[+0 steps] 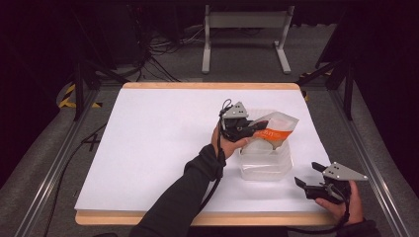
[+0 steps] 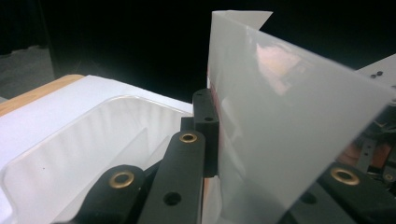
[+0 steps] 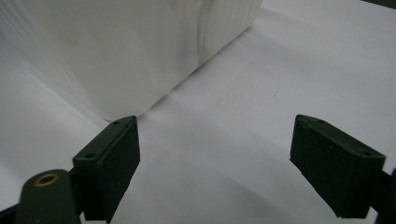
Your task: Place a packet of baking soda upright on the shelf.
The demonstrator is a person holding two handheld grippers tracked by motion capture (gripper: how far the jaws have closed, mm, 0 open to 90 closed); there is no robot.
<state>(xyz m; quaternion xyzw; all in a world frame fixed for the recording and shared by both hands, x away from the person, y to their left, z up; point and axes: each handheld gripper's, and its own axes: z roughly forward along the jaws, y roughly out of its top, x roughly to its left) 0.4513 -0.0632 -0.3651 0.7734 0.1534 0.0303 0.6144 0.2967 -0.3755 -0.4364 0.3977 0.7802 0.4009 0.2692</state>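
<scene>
A white and orange pouch (image 1: 276, 126) hangs tilted over a clear plastic container (image 1: 264, 165) right of the table's middle. My left gripper (image 1: 254, 128) is shut on the pouch's left edge, just above the container's far rim. In the left gripper view the translucent pouch (image 2: 289, 116) stands upright between the jaws, with the empty ribbed container (image 2: 70, 135) below. My right gripper (image 1: 307, 174) rests at the front right corner, open and holding nothing. Its view shows the jaws wide apart (image 3: 245, 158), with the container's wall (image 3: 140, 46) just beyond the left one.
A white sheet (image 1: 158, 143) covers the wooden table, whose edge (image 1: 197, 218) shows at the front. Metal frame rails (image 1: 49, 168) run along both sides. A white stand (image 1: 244, 29) and cables (image 1: 158, 54) lie on the floor behind.
</scene>
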